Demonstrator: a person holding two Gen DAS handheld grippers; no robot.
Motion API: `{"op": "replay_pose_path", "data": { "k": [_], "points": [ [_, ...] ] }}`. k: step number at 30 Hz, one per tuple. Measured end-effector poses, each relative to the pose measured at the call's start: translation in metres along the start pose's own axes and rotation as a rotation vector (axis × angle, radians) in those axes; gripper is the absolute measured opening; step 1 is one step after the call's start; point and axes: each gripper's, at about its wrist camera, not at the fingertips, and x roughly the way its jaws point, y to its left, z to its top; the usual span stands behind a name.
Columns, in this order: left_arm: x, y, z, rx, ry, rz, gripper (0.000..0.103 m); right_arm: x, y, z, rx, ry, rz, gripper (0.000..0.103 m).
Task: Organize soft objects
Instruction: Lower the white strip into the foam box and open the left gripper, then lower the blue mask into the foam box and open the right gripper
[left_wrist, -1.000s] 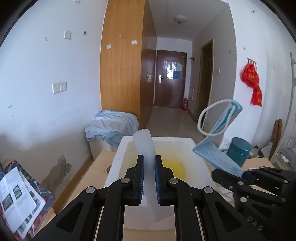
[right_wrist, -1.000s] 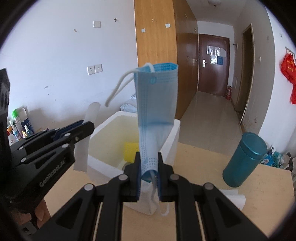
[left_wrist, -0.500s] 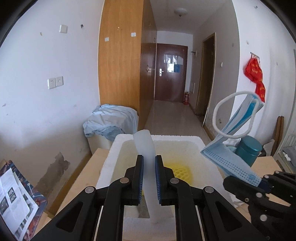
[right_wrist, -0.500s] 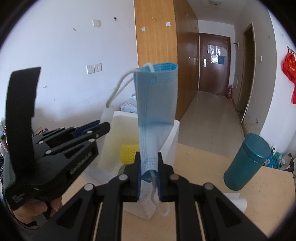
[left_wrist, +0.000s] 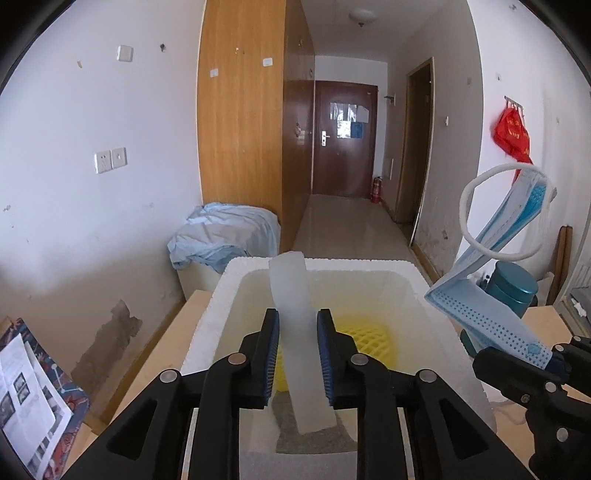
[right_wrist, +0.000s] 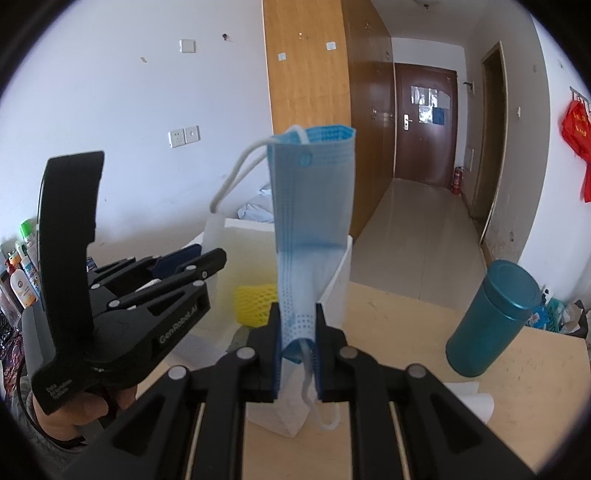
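A white foam strip (left_wrist: 288, 280) stands upright between the blue pads of my left gripper (left_wrist: 297, 332). The jaws are opening and the strip still touches both pads. Its lower end reaches down inside the white foam box (left_wrist: 332, 263), where a yellow foam net (left_wrist: 369, 339) lies. My right gripper (right_wrist: 297, 321) is shut on the lower end of a folded blue face mask (right_wrist: 312, 206), which sticks up with its ear loops hanging free. It hovers just right of the box (right_wrist: 243, 223). From there, my left gripper (right_wrist: 207, 258) is over the box.
A teal canister (right_wrist: 491, 317) stands on the wooden table at the right, with white paper (right_wrist: 469, 395) beside it. Blue cloth (left_wrist: 225, 236) is heaped on a unit behind the box. Leaflets (left_wrist: 29, 398) lie at far left. A hand (right_wrist: 74, 413) holds the left gripper.
My left gripper moved forward and down over the box with the foam strip, and its jaws have spread a little. The right gripper and its mask kept still.
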Motion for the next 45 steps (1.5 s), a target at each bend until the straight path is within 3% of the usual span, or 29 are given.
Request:
{"op": "replay_pose_path", "data": {
  "k": [6,7,10,11,21,26,32,45],
  "points": [
    [-0.001,0.001,-0.002,-0.005,0.006,0.006,0.024,0.001,0.001,0.000,-0.003,-0.003,-0.002,0.017],
    [-0.001,0.002,-0.002,-0.006,0.006,0.009,0.029,0.001,0.002,0.000,-0.003,-0.004,-0.002,0.017],
    [-0.006,0.003,-0.002,-0.017,-0.010,0.015,0.060,0.002,0.002,0.000,-0.003,-0.006,-0.005,0.017],
    [-0.009,0.002,-0.002,-0.016,-0.023,0.022,0.065,0.002,0.002,0.000,-0.003,-0.006,-0.005,0.017],
    [-0.031,0.006,-0.007,-0.013,-0.036,0.030,0.066,0.002,0.005,-0.001,-0.013,-0.009,0.001,0.017],
    [-0.051,0.014,-0.011,-0.042,-0.057,0.049,0.078,0.003,0.007,-0.002,-0.029,-0.007,0.014,0.017],
    [-0.066,0.023,-0.020,-0.042,-0.057,0.089,0.079,0.008,0.011,0.000,-0.038,0.004,0.042,0.017],
    [-0.079,0.065,-0.037,-0.143,-0.051,0.125,0.081,0.023,0.013,0.001,-0.057,0.025,0.061,0.017]
  ]
}}
